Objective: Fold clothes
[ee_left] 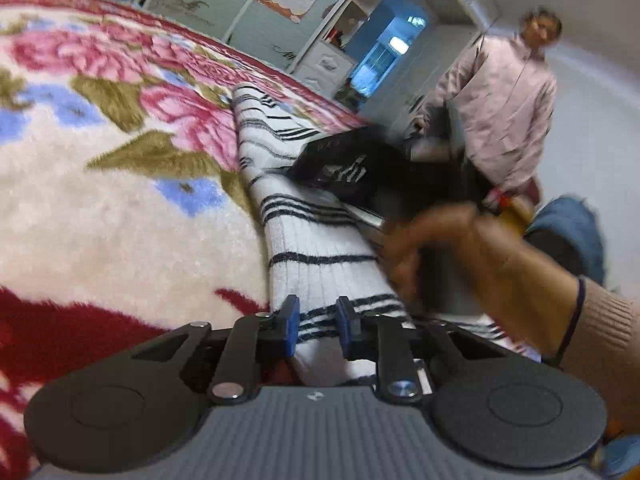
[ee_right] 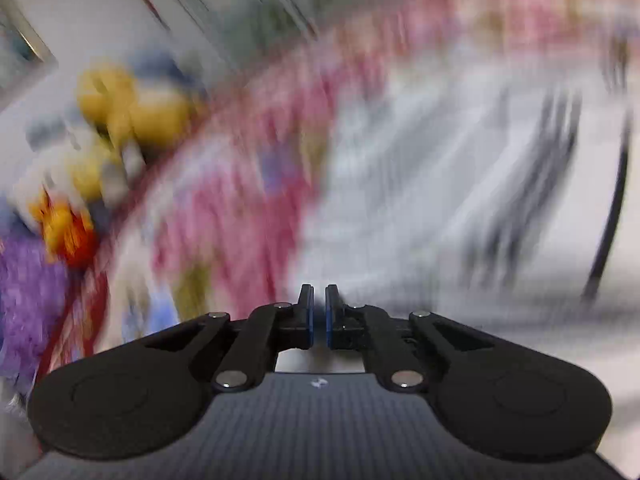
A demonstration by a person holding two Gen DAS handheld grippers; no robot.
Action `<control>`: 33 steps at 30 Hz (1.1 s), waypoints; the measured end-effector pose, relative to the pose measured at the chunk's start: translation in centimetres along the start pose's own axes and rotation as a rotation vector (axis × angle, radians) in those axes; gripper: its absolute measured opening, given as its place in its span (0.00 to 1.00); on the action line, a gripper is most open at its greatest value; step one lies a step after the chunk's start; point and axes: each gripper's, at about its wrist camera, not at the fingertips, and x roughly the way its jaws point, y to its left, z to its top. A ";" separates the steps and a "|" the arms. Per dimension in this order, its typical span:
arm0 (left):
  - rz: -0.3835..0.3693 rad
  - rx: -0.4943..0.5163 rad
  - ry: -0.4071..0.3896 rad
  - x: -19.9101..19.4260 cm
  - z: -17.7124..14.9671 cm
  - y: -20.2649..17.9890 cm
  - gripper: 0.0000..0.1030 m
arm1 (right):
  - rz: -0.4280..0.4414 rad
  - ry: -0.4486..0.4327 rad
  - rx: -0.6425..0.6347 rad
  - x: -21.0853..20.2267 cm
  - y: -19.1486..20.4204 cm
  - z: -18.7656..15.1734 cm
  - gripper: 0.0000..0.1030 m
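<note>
The striped garment (ee_left: 316, 240), white ribbed knit with dark bands, lies on the floral blanket (ee_left: 100, 184) as one long folded strip. Its long axis runs from the left gripper (ee_left: 318, 330) straight away toward the blanket's far red border. The near end of the strip passes between the blue pads, which sit against its two sides: the left gripper appears to be clamped on the garment. The right gripper (ee_right: 319, 316) is fully closed with nothing between its pads. Its view is heavily blurred; the striped garment lies ahead and to its right. Judgement: the left gripper is nearer, so the coming fold pivots on its held end.
</note>
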 end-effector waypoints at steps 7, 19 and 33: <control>0.151 0.122 0.029 -0.7 -0.4 -2.2 0.24 | 0.076 -0.113 0.038 -5.0 1.3 -1.4 0.06; 0.353 0.118 0.030 -2.8 1.6 -7.3 0.37 | 0.211 -0.222 0.092 -14.7 -1.5 -7.4 0.24; 0.252 0.144 0.067 8.2 9.5 -9.3 0.40 | -0.302 -0.494 0.259 -28.9 -24.4 -4.1 0.49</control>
